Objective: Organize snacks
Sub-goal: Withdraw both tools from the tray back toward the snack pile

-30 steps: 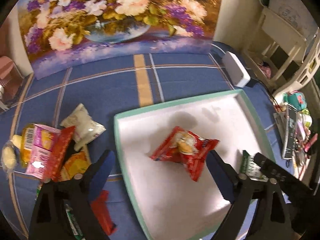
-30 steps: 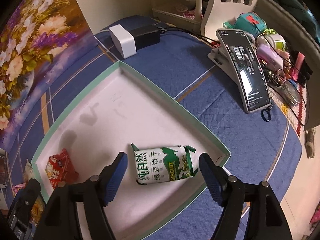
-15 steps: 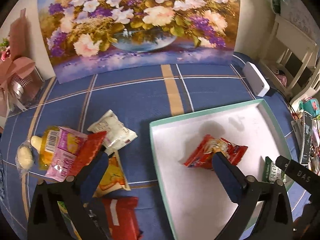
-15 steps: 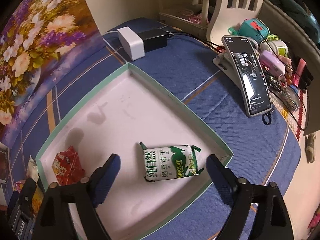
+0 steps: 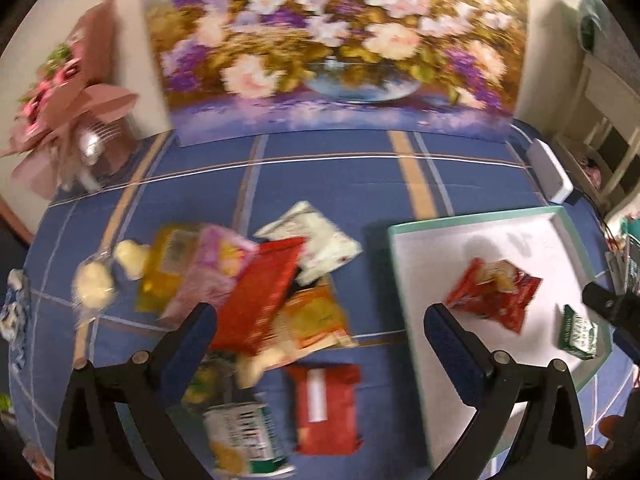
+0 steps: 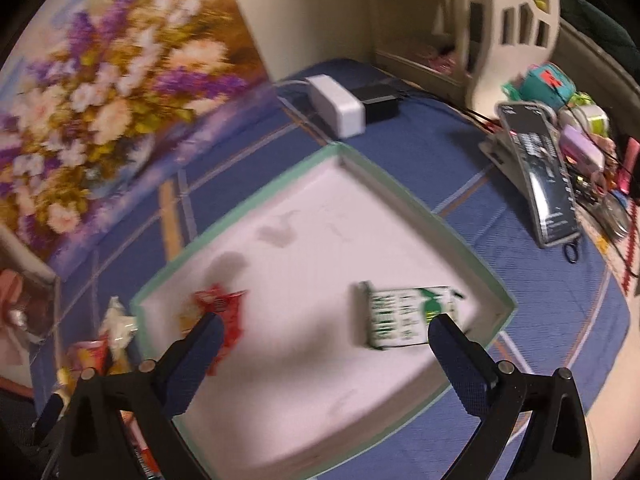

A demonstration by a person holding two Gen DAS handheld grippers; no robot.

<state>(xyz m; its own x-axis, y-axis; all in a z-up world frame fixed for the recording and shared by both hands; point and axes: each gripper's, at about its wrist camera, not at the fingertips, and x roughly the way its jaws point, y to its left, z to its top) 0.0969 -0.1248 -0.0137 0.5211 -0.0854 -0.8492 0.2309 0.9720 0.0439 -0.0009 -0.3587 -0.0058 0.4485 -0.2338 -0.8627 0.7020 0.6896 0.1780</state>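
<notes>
A white tray with a green rim [image 5: 472,222] [image 6: 256,196] holds a red snack packet [image 5: 494,294] [image 6: 218,312] and a green-and-white biscuit packet [image 5: 578,332] [image 6: 408,314]. Left of the tray lies a pile of snacks: a long red packet [image 5: 264,292], a white packet [image 5: 316,236], a pink packet [image 5: 212,268], an orange packet [image 5: 316,316], a red packet [image 5: 324,408] and a green-labelled one [image 5: 244,440]. My left gripper [image 5: 320,332] is open and empty above the pile. My right gripper [image 6: 324,344] is open and empty above the tray.
A flower painting [image 5: 332,40] stands at the back of the blue cloth. A pink bouquet [image 5: 68,96] is at the far left. A white adapter box [image 6: 338,104], a phone on a stand [image 6: 536,168] and small clutter [image 6: 580,132] lie right of the tray.
My left gripper has swung left from over the tray to over the snack pile. My right gripper has drawn back and left from the biscuit packet, which stays in the tray.
</notes>
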